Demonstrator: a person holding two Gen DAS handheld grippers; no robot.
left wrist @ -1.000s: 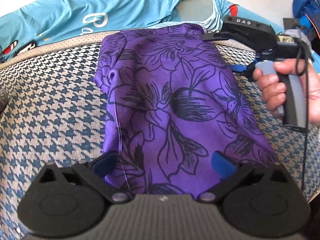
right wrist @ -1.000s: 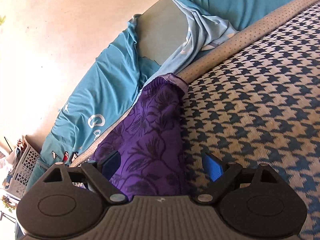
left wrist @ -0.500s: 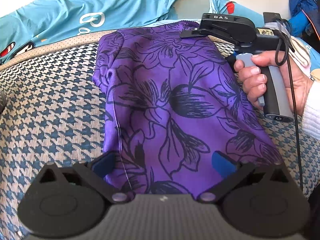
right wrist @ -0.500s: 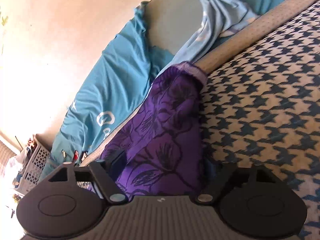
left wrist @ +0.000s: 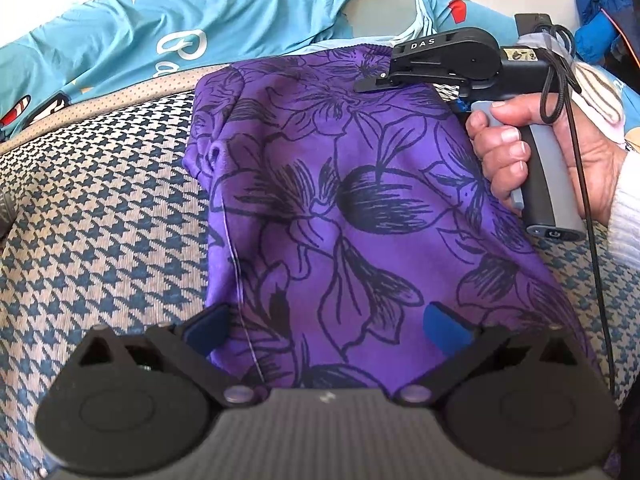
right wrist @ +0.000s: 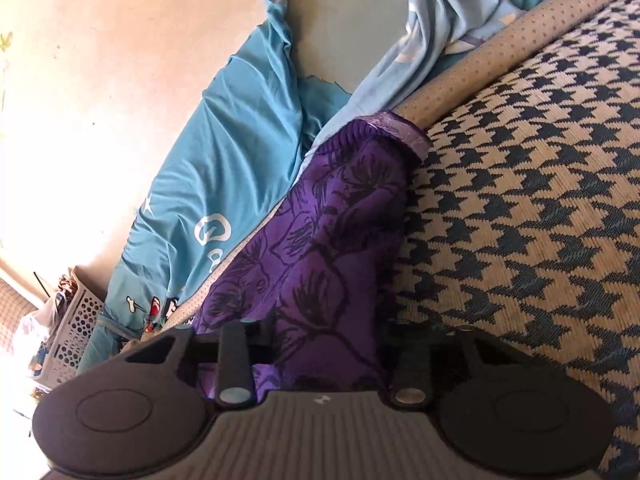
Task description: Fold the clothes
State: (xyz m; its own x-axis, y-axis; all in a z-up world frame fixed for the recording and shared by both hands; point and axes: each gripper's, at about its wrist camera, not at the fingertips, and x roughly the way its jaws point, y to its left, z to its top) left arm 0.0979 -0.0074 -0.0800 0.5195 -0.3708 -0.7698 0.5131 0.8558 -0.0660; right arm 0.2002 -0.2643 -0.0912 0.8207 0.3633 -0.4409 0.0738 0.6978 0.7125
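On the houndstooth mat [left wrist: 104, 216], a purple floral garment [left wrist: 360, 208] lies lengthwise; the left gripper [left wrist: 324, 324], jaws wide, straddles its near end, while the right gripper [right wrist: 320, 344] pinches the far-right edge. Lifting both ends evenly would likely keep the fold square.

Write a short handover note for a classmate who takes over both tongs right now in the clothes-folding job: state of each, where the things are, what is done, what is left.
Left tongs: open, fingers spread over the near end of the purple floral garment, not gripping.
Right tongs: at the garment's far end by the waistband; fingers drawn in, cloth between them, but the tips are hidden, so the grip is unconfirmed.
The garment lies lengthwise as a narrow strip on the houndstooth mat, its far end reaching the blue sheet.
Done: apparently folded lengthwise.
Left: probably close the left tongs on the near end, then fold end to end.
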